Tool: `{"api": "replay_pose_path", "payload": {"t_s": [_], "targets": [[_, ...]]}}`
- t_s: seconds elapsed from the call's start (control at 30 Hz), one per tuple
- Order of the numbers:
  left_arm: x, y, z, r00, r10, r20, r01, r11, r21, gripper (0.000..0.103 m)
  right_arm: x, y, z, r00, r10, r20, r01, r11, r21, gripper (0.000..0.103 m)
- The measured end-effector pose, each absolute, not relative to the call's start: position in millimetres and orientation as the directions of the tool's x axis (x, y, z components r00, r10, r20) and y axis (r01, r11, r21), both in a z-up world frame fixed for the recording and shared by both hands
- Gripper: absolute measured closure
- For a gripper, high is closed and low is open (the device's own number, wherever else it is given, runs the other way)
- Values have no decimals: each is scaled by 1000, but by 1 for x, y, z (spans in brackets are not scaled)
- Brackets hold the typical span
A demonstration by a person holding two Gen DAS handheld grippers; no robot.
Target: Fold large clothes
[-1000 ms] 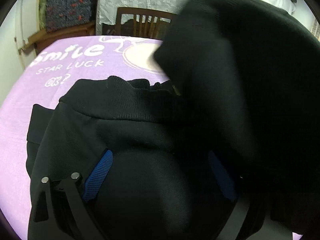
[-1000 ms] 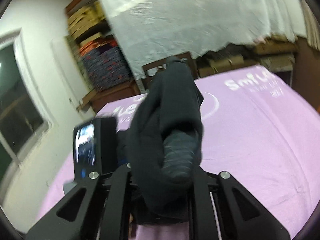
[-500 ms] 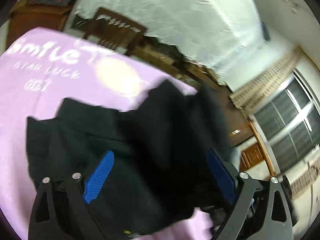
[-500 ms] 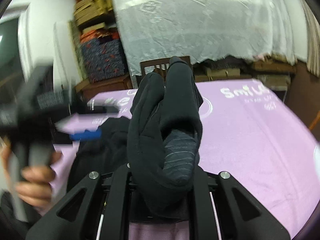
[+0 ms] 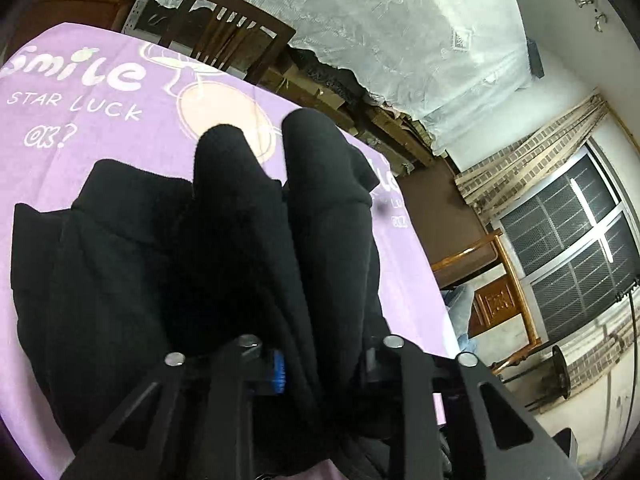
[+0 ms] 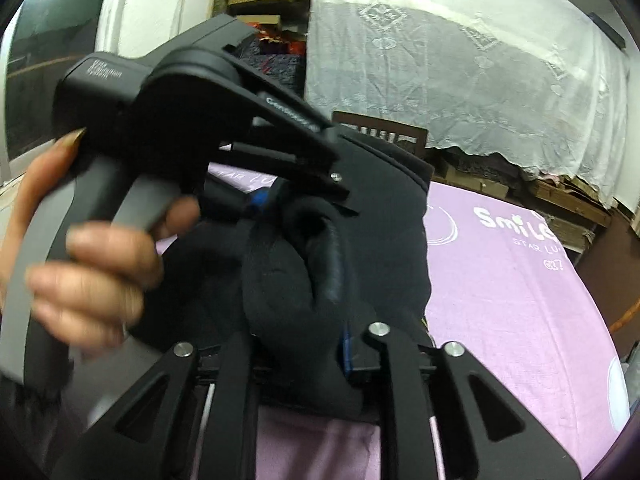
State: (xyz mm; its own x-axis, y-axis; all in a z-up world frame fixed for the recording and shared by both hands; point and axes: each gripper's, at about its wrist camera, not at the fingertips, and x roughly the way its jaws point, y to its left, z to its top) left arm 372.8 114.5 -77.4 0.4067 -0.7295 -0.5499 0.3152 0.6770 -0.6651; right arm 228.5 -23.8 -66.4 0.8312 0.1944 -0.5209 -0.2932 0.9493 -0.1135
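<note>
A large black garment (image 5: 120,280) lies partly on the purple tablecloth (image 5: 80,140), with a thick bunch of it lifted. My left gripper (image 5: 320,360) is shut on that bunch, which rises between its fingers in two humps (image 5: 320,200). In the right wrist view my right gripper (image 6: 296,344) is shut on a rolled fold of the same black garment (image 6: 288,280). The left gripper's body (image 6: 180,120), held by a hand (image 6: 88,264), sits close in front and to the left of the right gripper, touching the cloth.
A wooden chair (image 5: 228,36) stands at the table's far edge, also in the right wrist view (image 6: 380,132). A white lace cloth (image 6: 460,72) covers stacked boxes behind. A window (image 5: 572,248) and a wooden bench are off the table's right side.
My left gripper has closed from wide open onto the lifted bunch of garment and swung right. It has moved up close beside my right gripper, which keeps its hold.
</note>
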Motion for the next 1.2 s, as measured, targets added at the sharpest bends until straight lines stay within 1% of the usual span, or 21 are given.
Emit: {"api": "replay_pose_path", "payload": {"t_s": [0.03, 0.07, 0.1, 0.13, 0.17, 0.2, 0.23, 0.27, 0.33, 0.4, 0.47, 0.6, 0.7, 0.8, 0.87, 0.9, 0.93, 1.0, 1.1, 1.17, 1.2], "targets": [[374, 112, -78, 409, -728, -550, 317, 679, -663, 82, 224, -25, -67, 838, 191, -511, -299, 945, -136, 59], [374, 111, -78, 414, -724, -552, 317, 683, -658, 82, 221, -26, -68, 847, 176, -501, -290, 944, -159, 46], [373, 111, -77, 416, -722, -553, 317, 685, -656, 82, 218, -27, -70, 862, 144, -486, -264, 946, -189, 27], [372, 111, -75, 418, -722, -551, 318, 685, -656, 83, 217, -29, -74, 868, 116, -482, -245, 946, -214, 26], [371, 110, -72, 421, -721, -550, 319, 686, -654, 84, 221, -30, -77, 854, 112, -507, -249, 946, -210, 28], [369, 110, -69, 430, -714, -553, 323, 693, -645, 85, 225, -33, -77, 853, 105, -511, -238, 950, -203, 42], [367, 110, -66, 436, -707, -556, 326, 700, -636, 85, 227, -36, -75, 861, 85, -501, -208, 959, -194, 60], [364, 111, -62, 445, -700, -559, 329, 708, -625, 86, 229, -39, -73, 857, 97, -506, -210, 963, -171, 64], [359, 116, -49, 464, -694, -550, 341, 713, -612, 87, 232, -45, -58, 847, 162, -506, -241, 966, -93, 84], [349, 125, -31, 506, -665, -549, 362, 742, -565, 87, 230, -37, -45, 845, 191, -499, -273, 957, -95, 90], [340, 138, -19, 544, -605, -581, 371, 795, -481, 87, 227, -21, -33, 843, 220, -491, -319, 939, -128, 91], [340, 175, -28, 548, -520, -655, 317, 854, -412, 87, 228, 28, -35, 795, 309, -522, -436, 889, -138, 91], [346, 203, -61, 522, -479, -706, 239, 877, -418, 86, 233, 64, -56, 744, 320, -586, -500, 848, -172, 91], [353, 223, -103, 476, -488, -731, 179, 868, -462, 84, 238, 97, -92, 682, 293, -670, -562, 797, -222, 91], [354, 225, -108, 485, -501, -717, 197, 861, -469, 84, 234, 105, -104, 693, 257, -674, -558, 782, -276, 91], [354, 223, -105, 489, -488, -723, 206, 870, -447, 84, 233, 107, -106, 692, 251, -677, -560, 778, -284, 90], [355, 221, -104, 495, -474, -728, 210, 878, -430, 82, 236, 104, -104, 678, 271, -683, -563, 789, -247, 89], [354, 216, -104, 516, -438, -736, 216, 898, -384, 78, 244, 104, -104, 664, 289, -690, -567, 795, -213, 90], [356, 217, -106, 524, -434, -733, 212, 900, -381, 74, 243, 104, -107, 673, 277, -686, -570, 786, -242, 88], [358, 222, -107, 519, -444, -730, 201, 894, -401, 68, 244, 100, -105, 662, 300, -687, -580, 785, -216, 86], [359, 224, -107, 519, -443, -731, 190, 894, -406, 58, 238, 98, -102, 657, 311, -686, -585, 785, -204, 83]]}}
